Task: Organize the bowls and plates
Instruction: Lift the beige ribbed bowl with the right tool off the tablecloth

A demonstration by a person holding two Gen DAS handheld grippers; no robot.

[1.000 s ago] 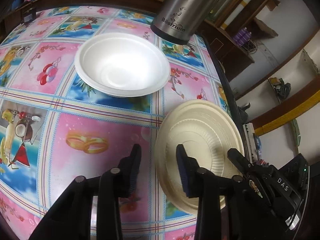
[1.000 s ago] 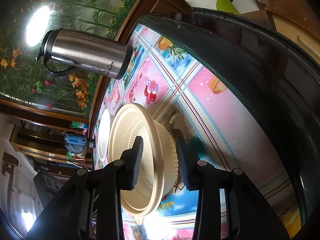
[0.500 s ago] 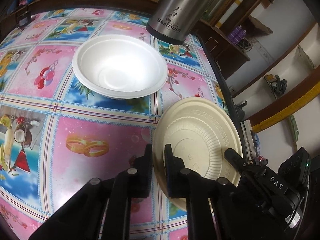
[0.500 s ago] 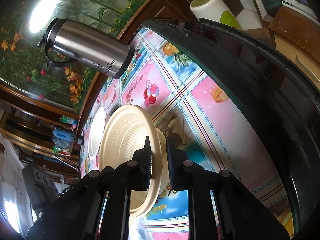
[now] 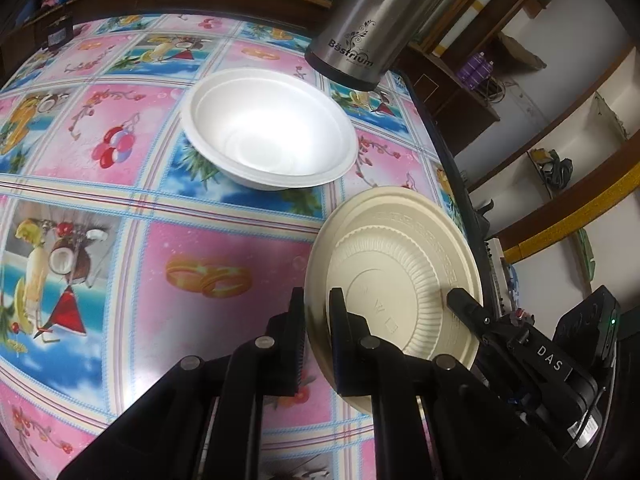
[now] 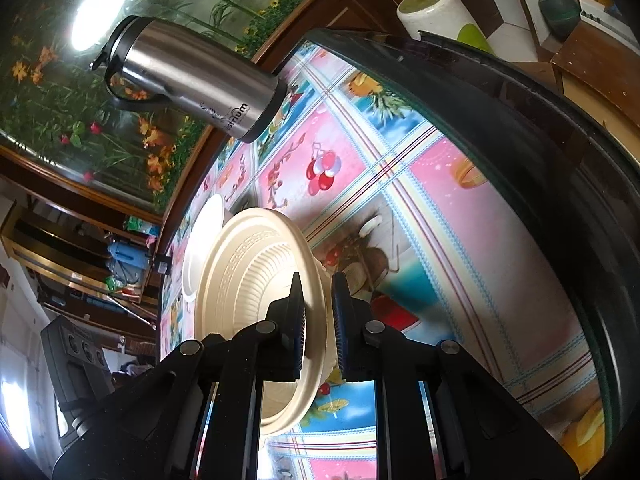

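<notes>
Both grippers clamp the round cream ribbed plastic plate (image 5: 404, 276) at the table's right edge: left gripper (image 5: 318, 312), right gripper (image 6: 318, 304). The white foam bowl (image 5: 272, 136) lies ahead, toward the far edge.

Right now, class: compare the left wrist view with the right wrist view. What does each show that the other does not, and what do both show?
Only the left wrist view shows the left gripper shut on the cream plate's rim, the inside of the white bowl, and the shelves on the wall.

Only the right wrist view shows the steel flask's lid and handle, the white and green cylinder beyond the table, and the right gripper's fingertips clamping the plate's opposite rim.

Both show the cream plate, white bowl, steel flask, and the patterned tablecloth.
</notes>
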